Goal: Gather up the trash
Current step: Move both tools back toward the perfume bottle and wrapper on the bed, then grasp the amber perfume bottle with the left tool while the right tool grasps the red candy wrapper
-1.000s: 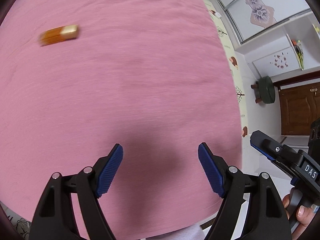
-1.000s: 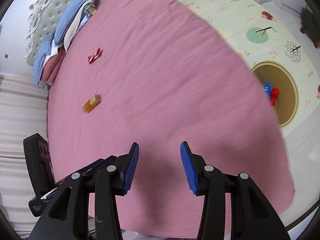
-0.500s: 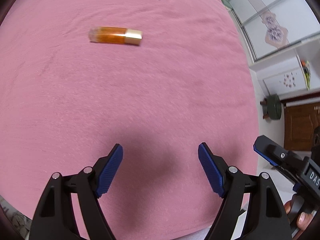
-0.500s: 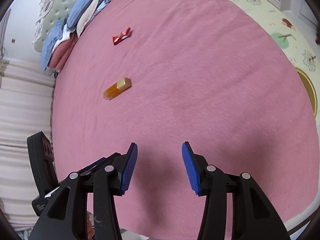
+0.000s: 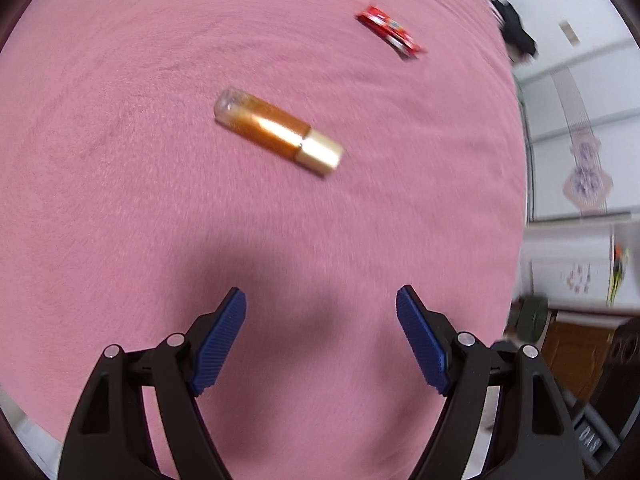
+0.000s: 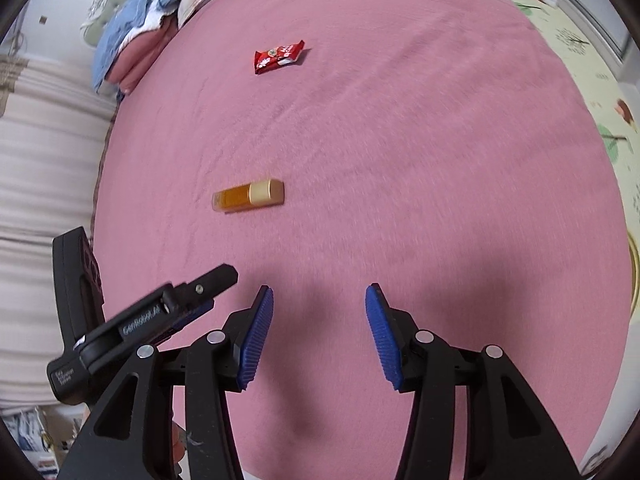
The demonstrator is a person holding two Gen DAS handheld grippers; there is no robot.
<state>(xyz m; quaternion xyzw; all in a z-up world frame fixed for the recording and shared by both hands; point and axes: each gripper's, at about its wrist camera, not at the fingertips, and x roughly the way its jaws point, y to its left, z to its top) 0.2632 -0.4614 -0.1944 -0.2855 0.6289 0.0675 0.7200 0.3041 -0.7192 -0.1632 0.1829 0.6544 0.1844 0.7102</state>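
An amber bottle with a gold cap [image 5: 276, 134] lies on its side on the pink bedspread [image 5: 120, 200]; it also shows in the right wrist view [image 6: 248, 196]. A red snack wrapper [image 5: 388, 36] lies farther off on the bed, also in the right wrist view [image 6: 279, 56]. My left gripper [image 5: 320, 336] is open and empty, above the bed, short of the bottle. My right gripper [image 6: 318, 332] is open and empty, with the bottle ahead to its left. The left gripper [image 6: 192, 300] shows at the right wrist view's lower left.
Blue and pink pillows [image 6: 136, 40] lie piled at the head of the bed. A patterned play mat [image 6: 592, 72] covers the floor beside the bed. White cabinets [image 5: 576, 240] and a wooden door [image 5: 576, 352] stand beyond the bed's edge.
Both grippers have moved forward over the bed. The bottle and the wrapper now sit closer and nearer the middle of both views. Both grippers stay open.
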